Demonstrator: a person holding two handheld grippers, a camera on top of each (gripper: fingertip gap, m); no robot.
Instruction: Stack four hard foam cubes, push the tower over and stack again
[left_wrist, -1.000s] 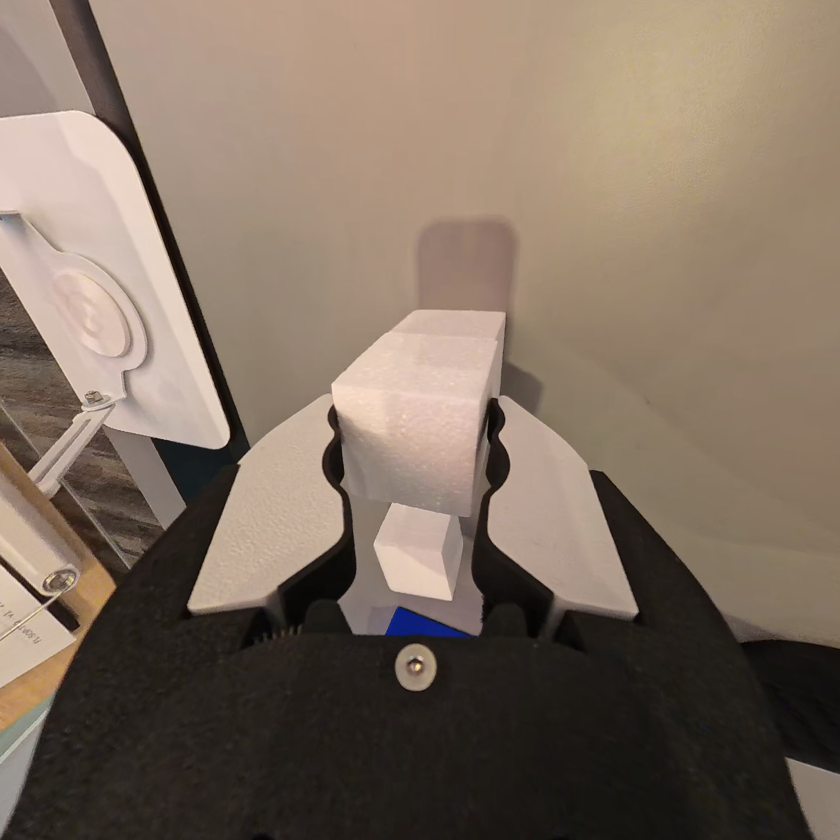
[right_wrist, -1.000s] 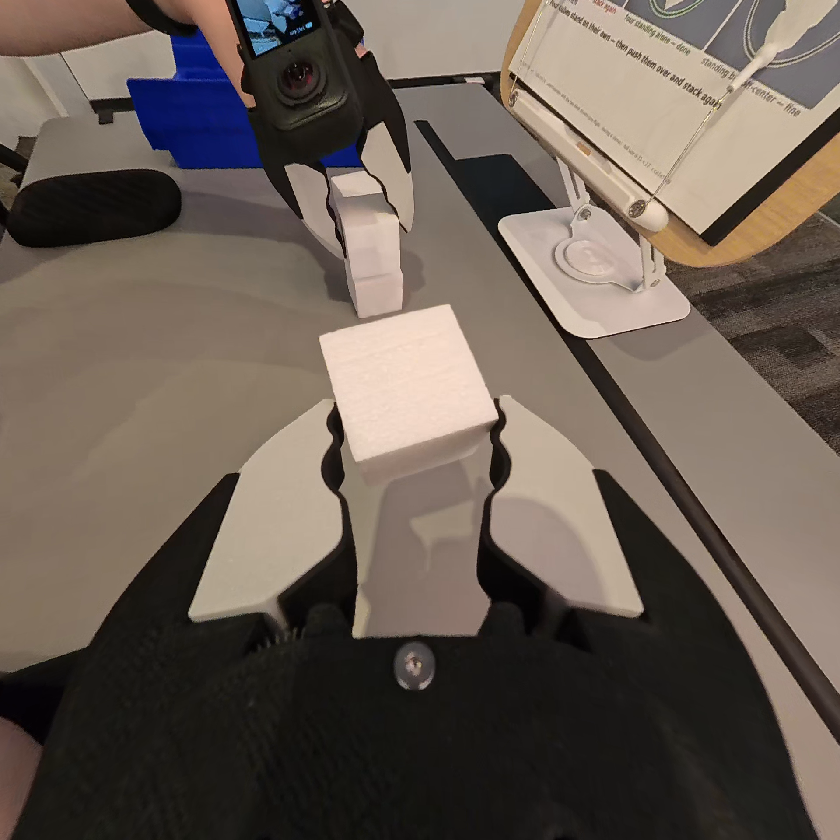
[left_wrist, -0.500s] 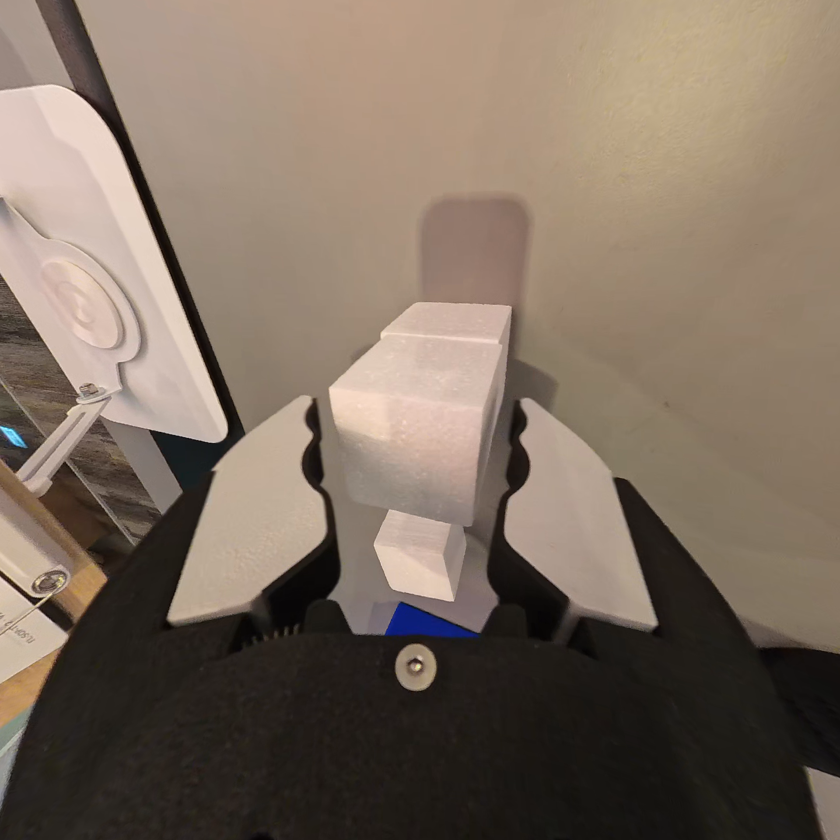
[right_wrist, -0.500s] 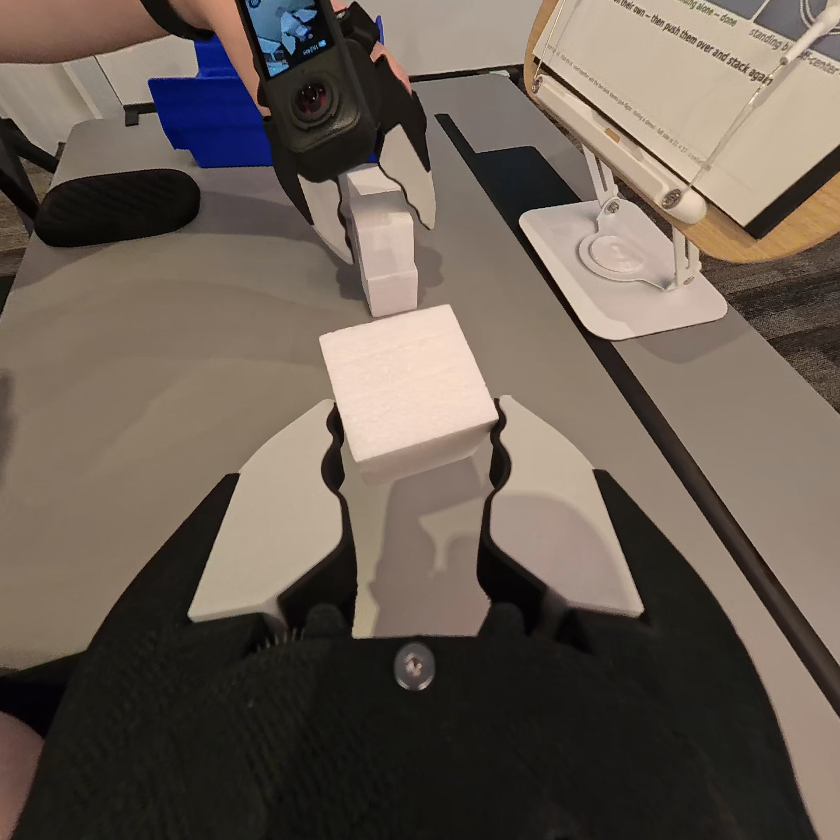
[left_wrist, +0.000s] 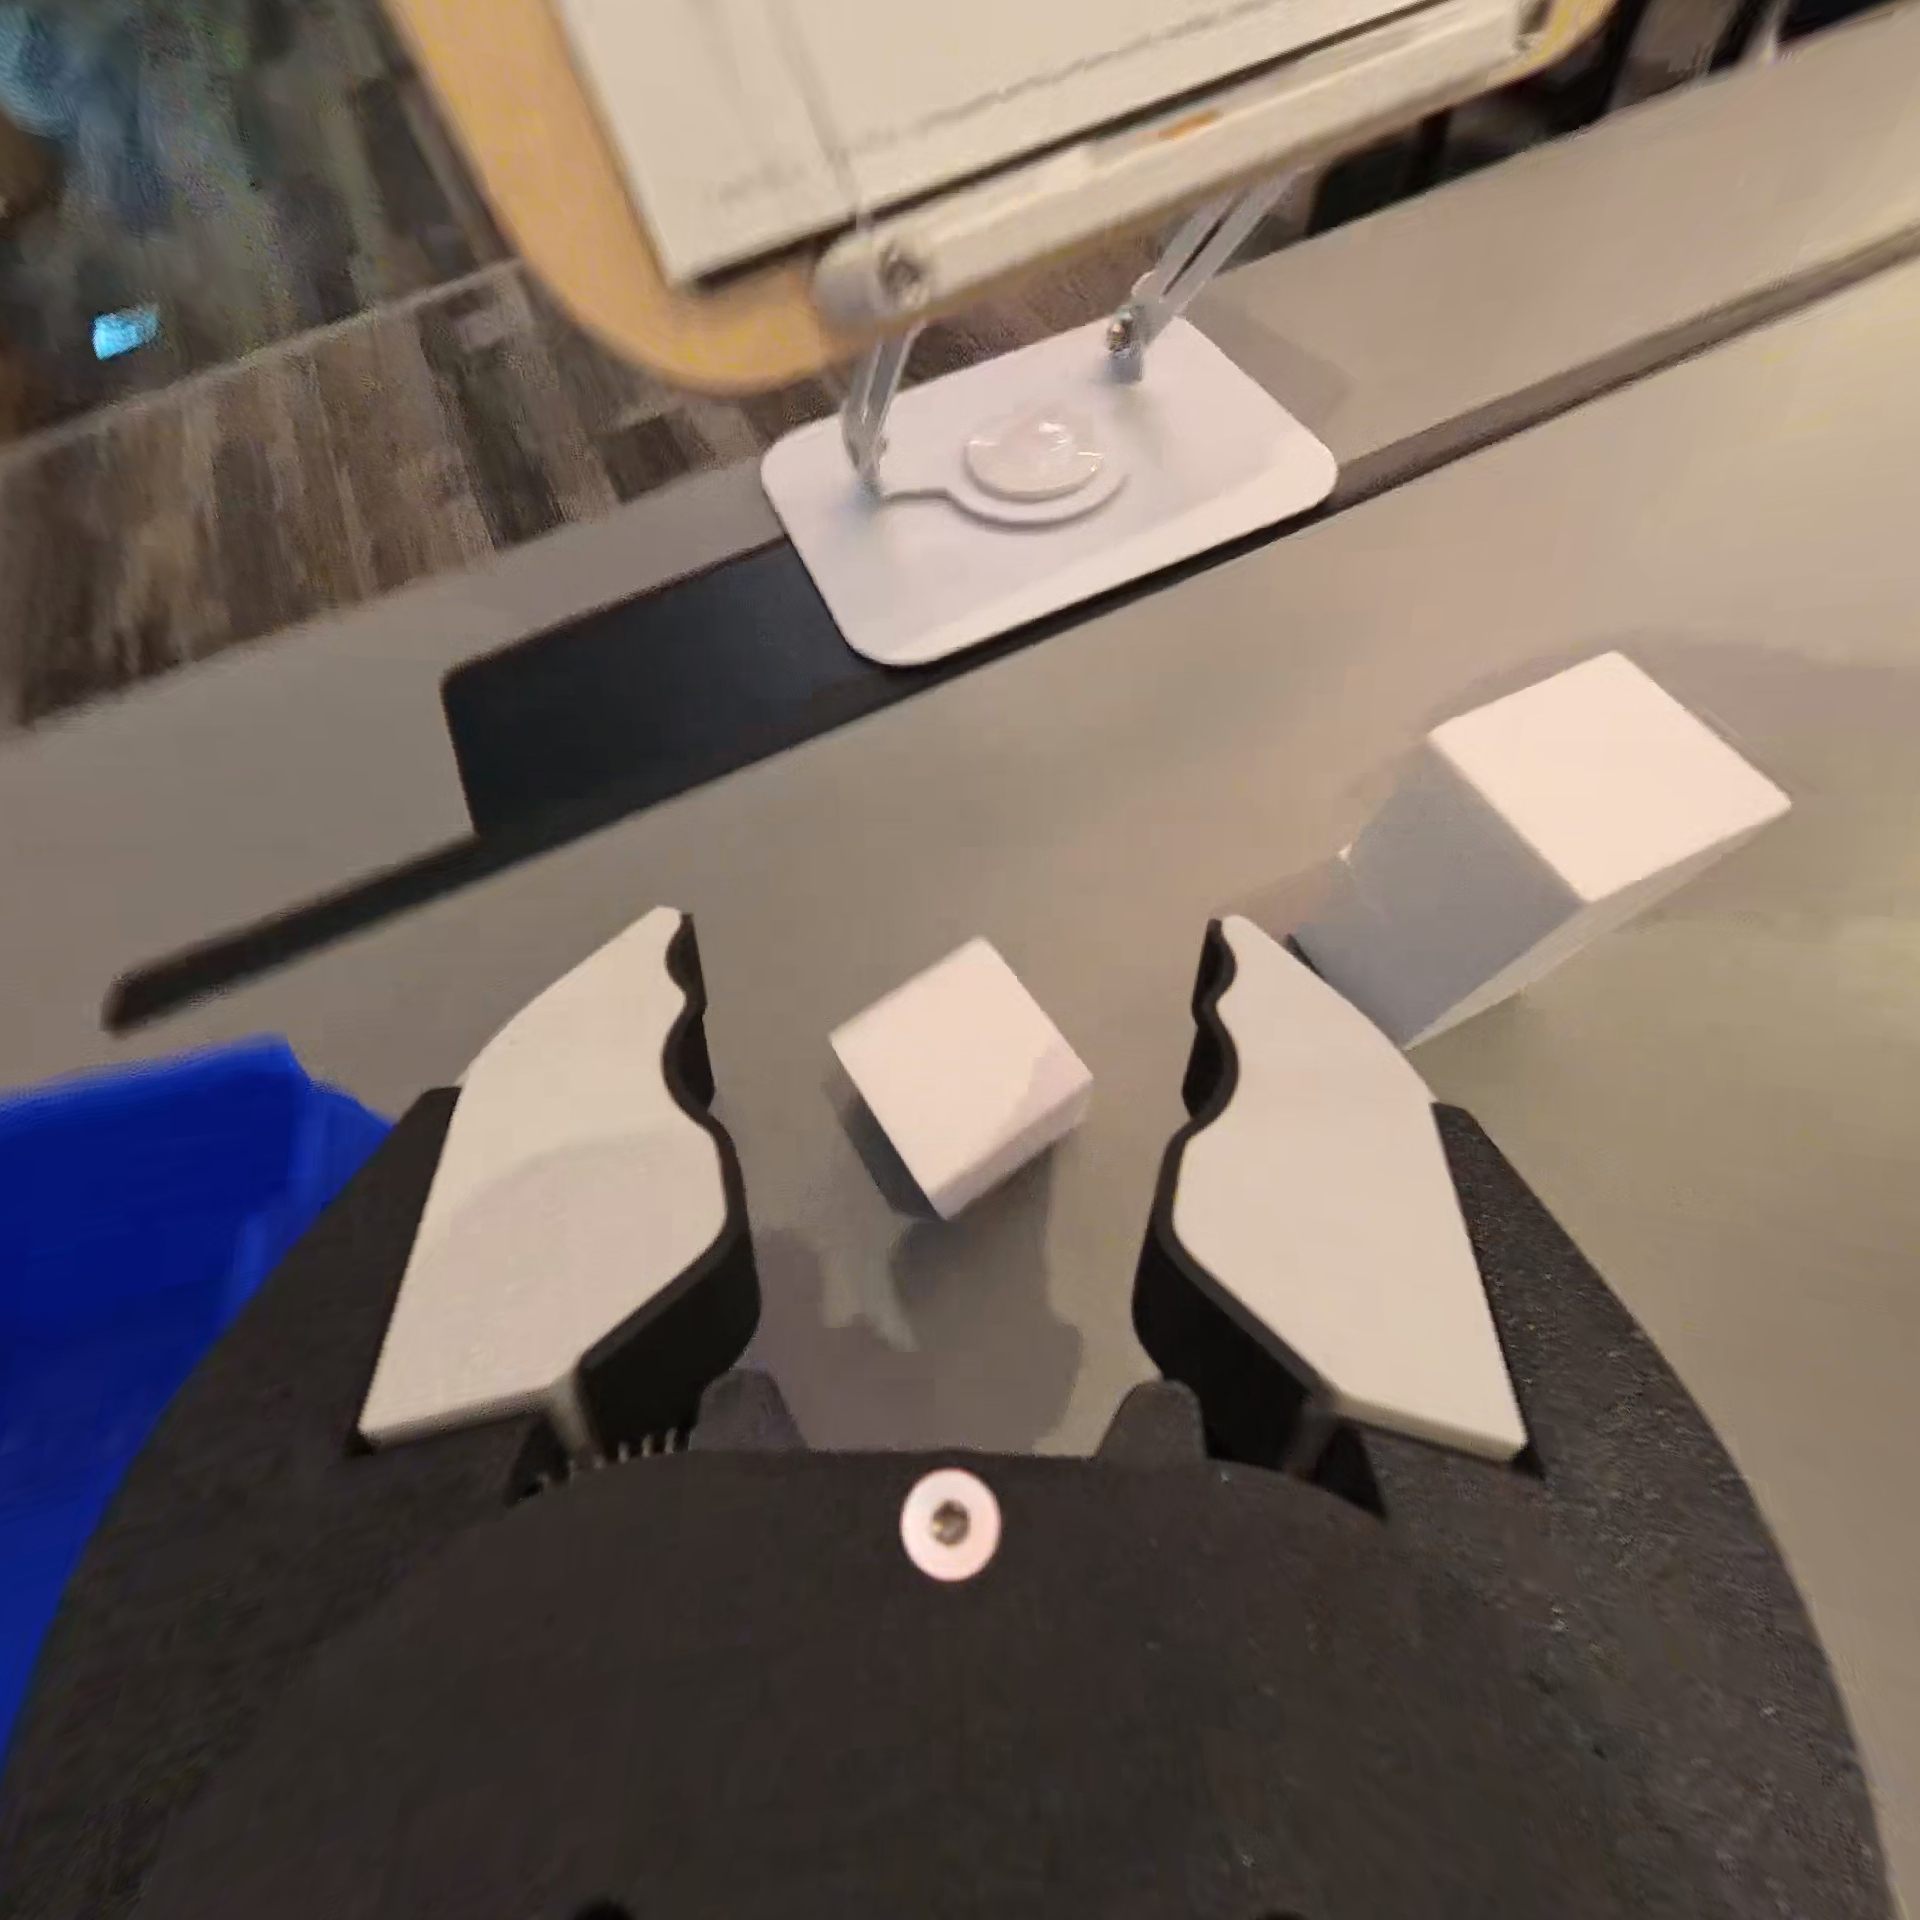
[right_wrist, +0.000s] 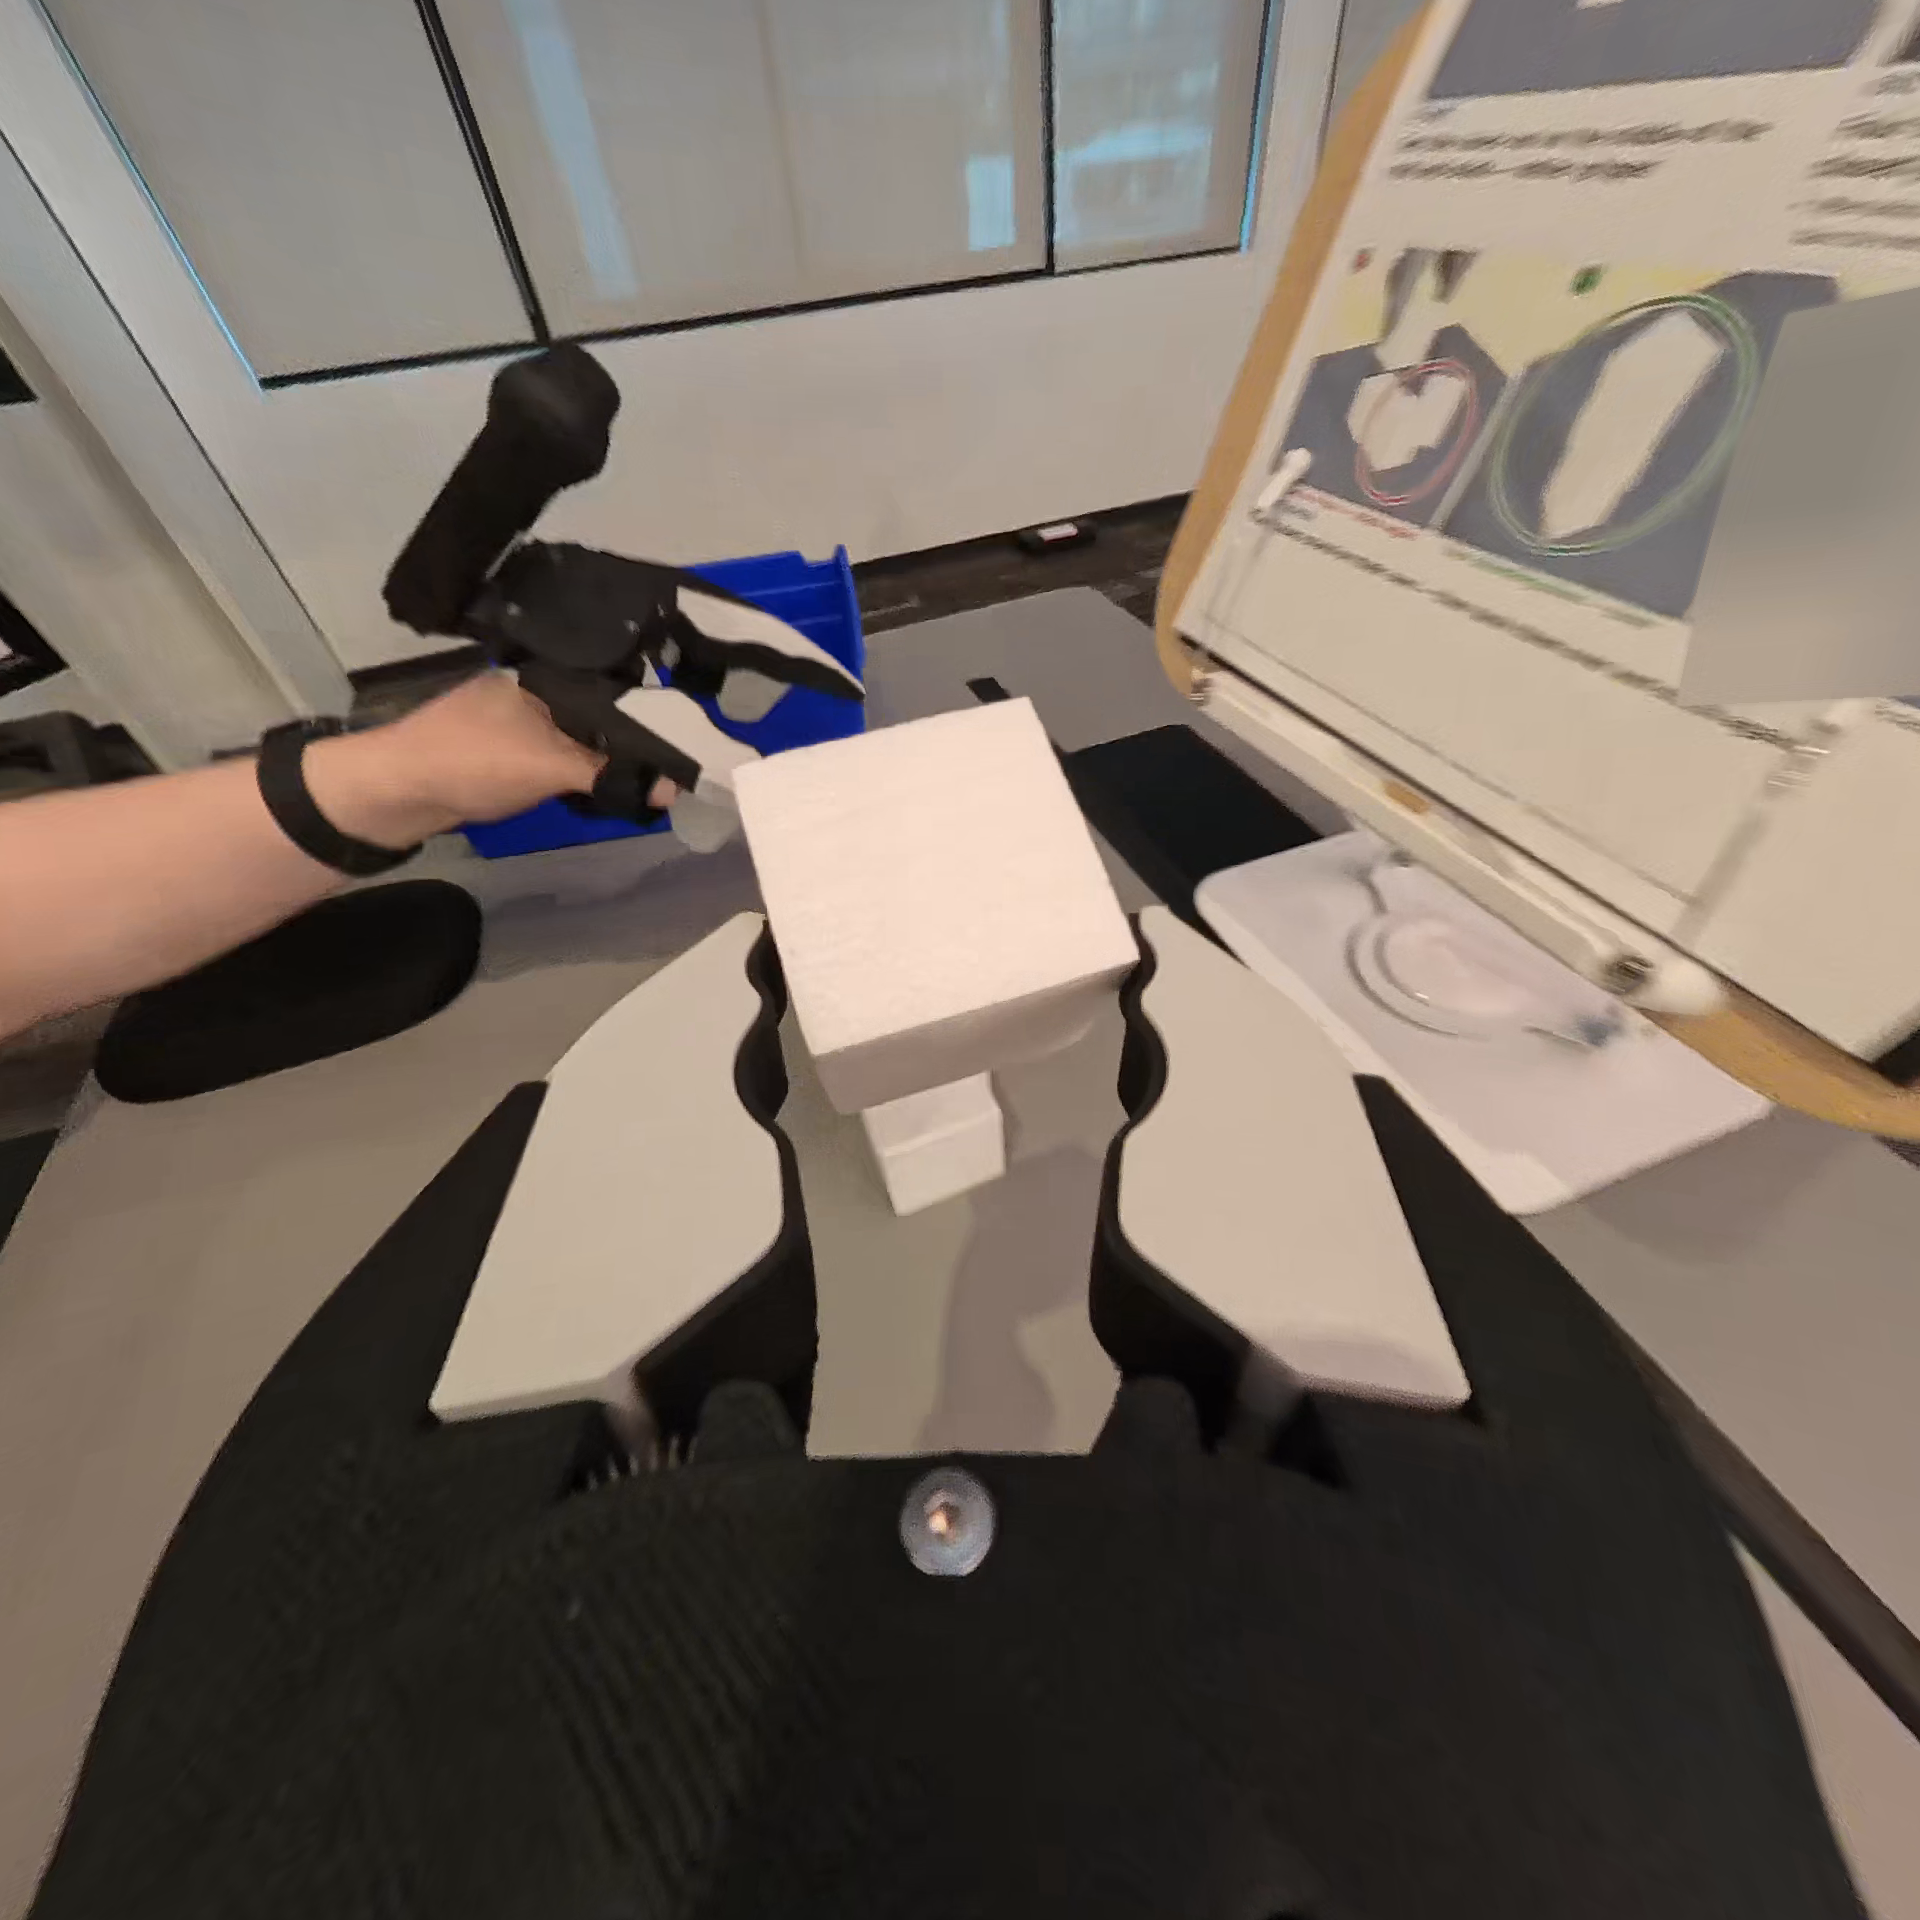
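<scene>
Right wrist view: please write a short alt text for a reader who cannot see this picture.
The right gripper holds a large white foam cube between its jaws, just above a smaller white cube on the grey table. Behind, a hand holds the left gripper in front of a blue bin; a document stand is at the right.

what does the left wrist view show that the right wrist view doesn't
Only the left wrist view: a small loose cube lying on the table between the fingers of the open left gripper. Only the right wrist view: the right gripper shut on a large cube, a hand holding the left gripper, a black pad. Both: the blue bin, the stand's white base, the table.
</scene>
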